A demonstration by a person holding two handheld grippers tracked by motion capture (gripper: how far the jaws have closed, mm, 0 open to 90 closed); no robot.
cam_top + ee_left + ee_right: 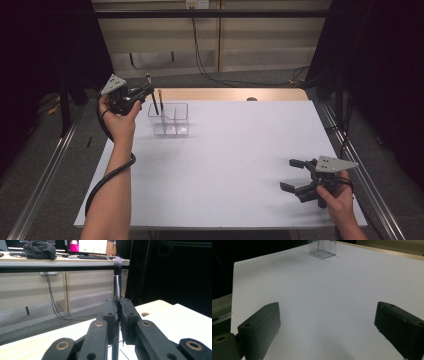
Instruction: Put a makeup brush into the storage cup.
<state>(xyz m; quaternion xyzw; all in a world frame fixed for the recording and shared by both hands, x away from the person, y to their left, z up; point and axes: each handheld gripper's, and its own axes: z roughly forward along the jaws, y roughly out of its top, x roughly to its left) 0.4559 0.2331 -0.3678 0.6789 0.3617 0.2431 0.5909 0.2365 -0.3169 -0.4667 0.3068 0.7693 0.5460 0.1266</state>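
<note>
Clear plastic makes up the organizer (168, 120), which stands at the far left of the white worktop (235, 165), its divided compartments open at the top so tall things can drop in upright. One pencil (161, 102) already leans inside. The left gripper (145, 91) is clenched on a makeup brush (116, 282), held bristles-up just above the organizer, likely so the handle can slide straight down into a compartment. The right gripper (291, 175) rests at the near right, jaws released and wide, holding nothing, well clear of the work.
</note>
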